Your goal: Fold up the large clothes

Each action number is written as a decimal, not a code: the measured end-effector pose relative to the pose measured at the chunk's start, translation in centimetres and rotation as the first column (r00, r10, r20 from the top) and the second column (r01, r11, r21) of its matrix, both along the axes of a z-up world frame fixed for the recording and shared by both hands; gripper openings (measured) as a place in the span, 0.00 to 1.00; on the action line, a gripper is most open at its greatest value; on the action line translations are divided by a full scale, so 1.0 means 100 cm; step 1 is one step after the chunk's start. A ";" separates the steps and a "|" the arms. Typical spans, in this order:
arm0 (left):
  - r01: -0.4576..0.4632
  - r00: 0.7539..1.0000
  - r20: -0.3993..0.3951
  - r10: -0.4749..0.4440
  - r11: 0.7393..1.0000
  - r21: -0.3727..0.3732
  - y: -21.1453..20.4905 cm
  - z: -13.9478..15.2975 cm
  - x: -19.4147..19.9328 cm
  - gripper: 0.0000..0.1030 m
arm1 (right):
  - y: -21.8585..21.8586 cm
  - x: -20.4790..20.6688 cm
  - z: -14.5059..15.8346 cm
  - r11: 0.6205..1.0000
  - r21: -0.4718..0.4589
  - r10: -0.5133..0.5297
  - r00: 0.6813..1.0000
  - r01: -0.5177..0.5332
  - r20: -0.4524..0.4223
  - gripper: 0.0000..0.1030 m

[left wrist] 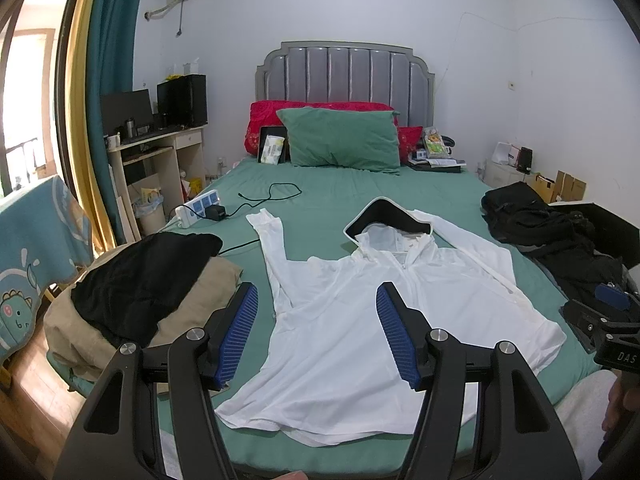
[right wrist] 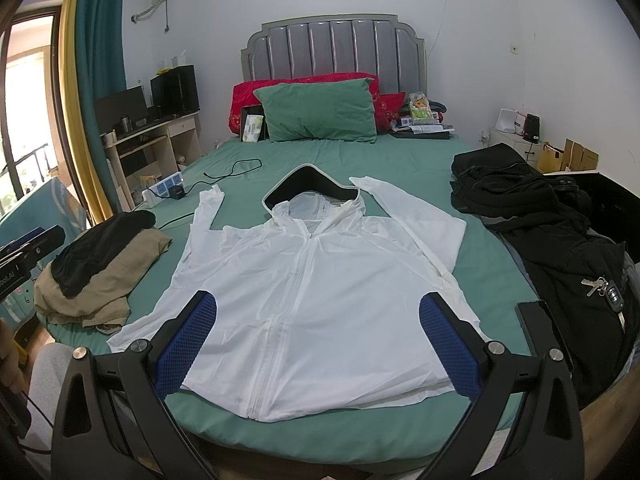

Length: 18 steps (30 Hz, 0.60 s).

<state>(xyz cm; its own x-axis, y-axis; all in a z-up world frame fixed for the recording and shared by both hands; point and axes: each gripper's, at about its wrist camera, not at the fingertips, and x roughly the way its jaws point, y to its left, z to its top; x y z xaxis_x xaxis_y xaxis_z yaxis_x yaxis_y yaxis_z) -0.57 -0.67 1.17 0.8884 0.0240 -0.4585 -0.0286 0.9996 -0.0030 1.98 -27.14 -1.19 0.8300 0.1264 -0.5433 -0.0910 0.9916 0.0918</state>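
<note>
Garment: white hooded jacket (right wrist: 304, 280), zipped, spread flat front-up on the green bed (right wrist: 400, 160), hood far, hem near.
Left gripper (left wrist: 318, 332): jaws wide apart, empty, above the jacket's near left part.
Right gripper (right wrist: 318, 340): jaws wide apart, empty, above the hem.
Writing: "DAS" on the black device (left wrist: 618, 354) at right edge.
Left pile: black over tan clothes (right wrist: 96, 268).
Right pile: black clothing (right wrist: 540, 216), keys (right wrist: 600, 286) on top.
</note>
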 end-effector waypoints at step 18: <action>0.001 1.000 0.002 -0.001 1.000 0.001 -0.001 0.000 -0.001 0.63 | 0.000 0.000 0.001 1.000 0.000 -0.001 1.000 0.001 0.001 0.98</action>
<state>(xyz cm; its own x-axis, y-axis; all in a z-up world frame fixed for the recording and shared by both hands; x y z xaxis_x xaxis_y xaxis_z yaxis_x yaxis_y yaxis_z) -0.65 -0.81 1.18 0.8892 0.0240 -0.4569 -0.0279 0.9996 -0.0019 1.97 -27.15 -1.14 0.8305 0.1253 -0.5427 -0.0896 0.9917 0.0918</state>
